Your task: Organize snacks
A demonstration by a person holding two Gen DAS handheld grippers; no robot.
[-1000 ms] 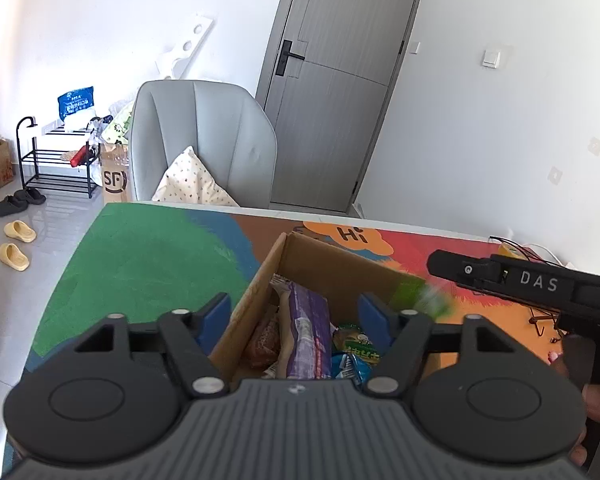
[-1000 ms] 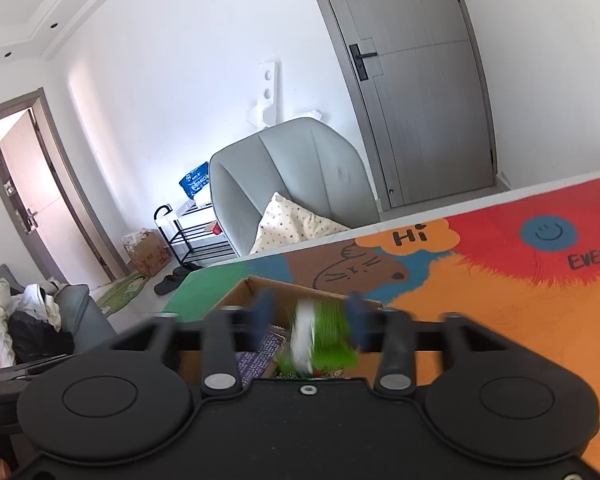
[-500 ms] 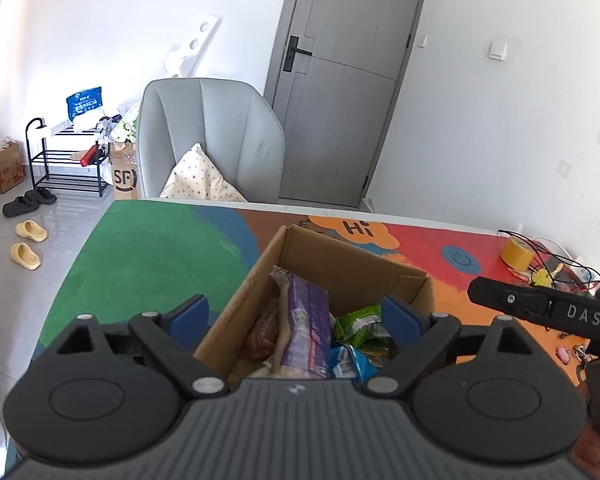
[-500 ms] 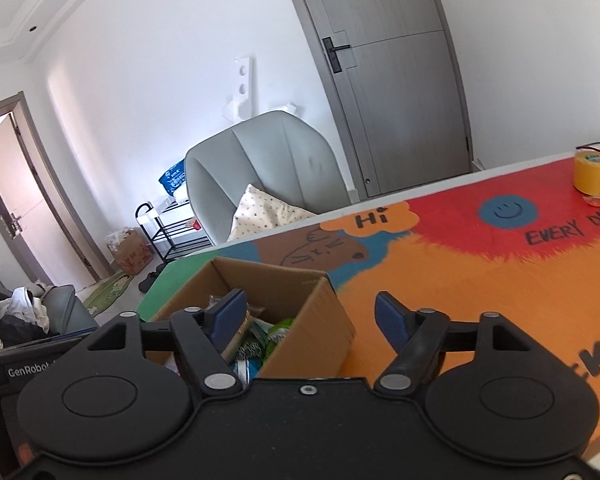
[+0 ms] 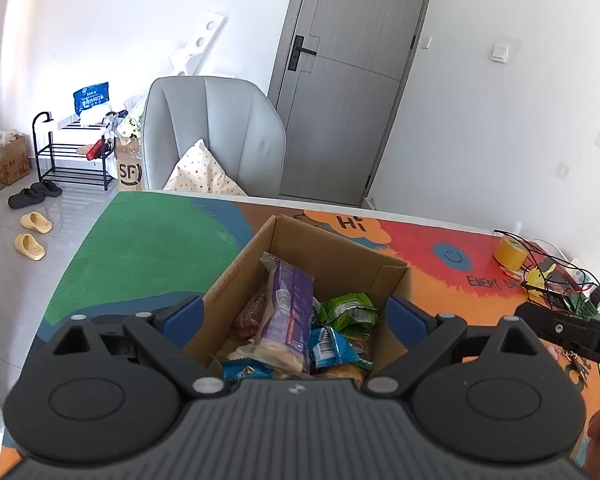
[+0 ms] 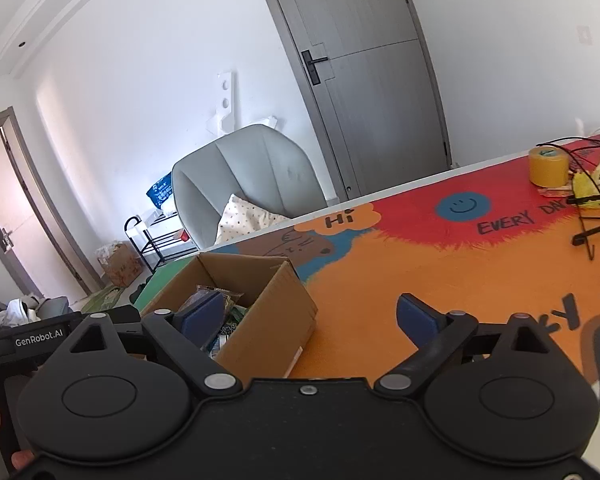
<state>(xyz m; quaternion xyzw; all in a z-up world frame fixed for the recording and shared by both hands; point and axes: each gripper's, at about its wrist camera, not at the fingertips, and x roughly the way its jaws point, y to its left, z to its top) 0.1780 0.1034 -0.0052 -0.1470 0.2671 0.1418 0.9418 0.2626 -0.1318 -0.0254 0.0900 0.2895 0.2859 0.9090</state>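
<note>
Standing open on the counter (image 5: 148, 240), the box (image 5: 340, 252) held the snacks: a purple pack (image 5: 288, 312) leaning at its left, green (image 5: 346, 312) and blue (image 5: 330, 346) packs to its right. The left claw (image 5: 294, 318) hung over the box, its jaws opening wide with nothing gripped between them. The right claw (image 6: 312, 318), also opening and empty, sat just right of the box, tape (image 6: 548, 166) far beyond.

my tongs (image 5: 296, 316) are matt black plastic with blue pads (image 5: 406, 314); the box (image 5: 240, 276) is plain brown cardboard, the snack wrappers (image 5: 346, 310) crinkly glossy foil, the tape roll (image 6: 548, 166) shiny.
</note>
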